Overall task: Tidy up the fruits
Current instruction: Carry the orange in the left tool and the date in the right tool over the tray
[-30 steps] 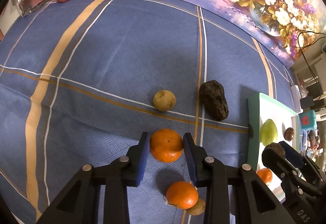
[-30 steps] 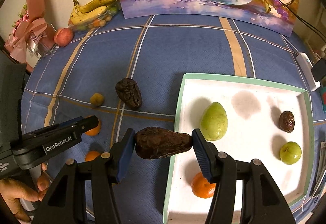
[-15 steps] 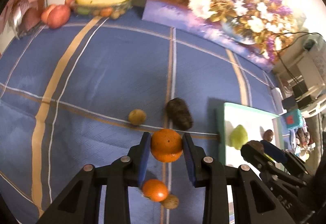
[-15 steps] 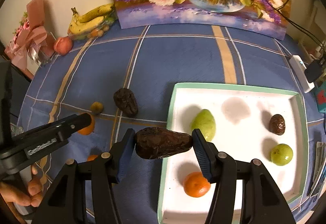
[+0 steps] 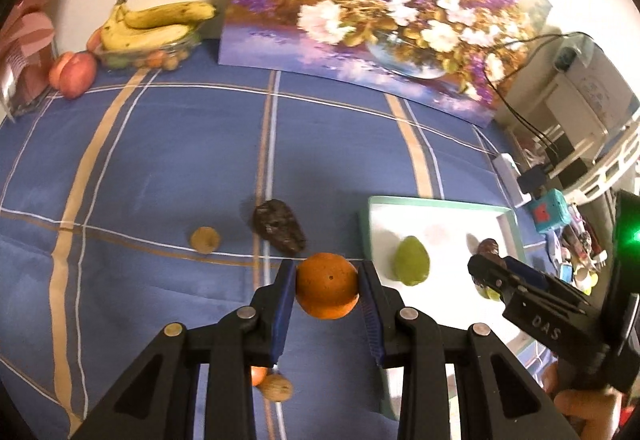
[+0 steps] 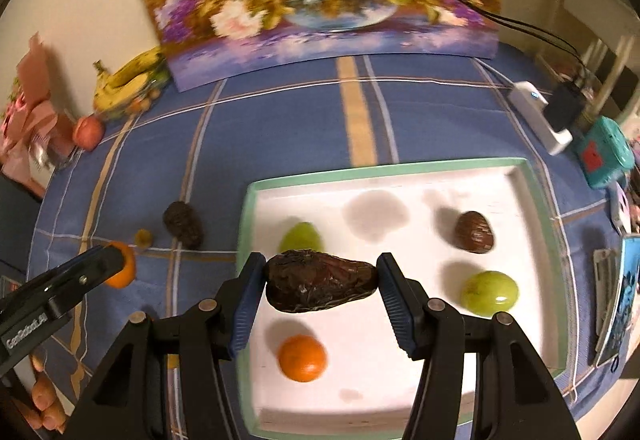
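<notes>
Two grippers, each clamped on one fruit: our left gripper [image 5: 327, 286] pinches an orange [image 5: 327, 286], our right gripper [image 6: 321, 286] a dark wrinkled fruit [image 6: 320, 286]. Beyond its jaws, the tray [image 6: 400, 169] holds four fruits.

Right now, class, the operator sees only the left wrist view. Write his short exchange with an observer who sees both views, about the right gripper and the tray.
Operator: My left gripper holds an orange. What is in the right one?
Observer: The right gripper is shut on a dark wrinkled fruit, gripped end to end between the jaws.
Operator: My own jaws block the near part of the tray. Is anything there?
Observer: Yes, a second orange lies in the near left part of the tray.
Operator: And near its right side?
Observer: A round green fruit lies there, whole and apart from the others.
</notes>
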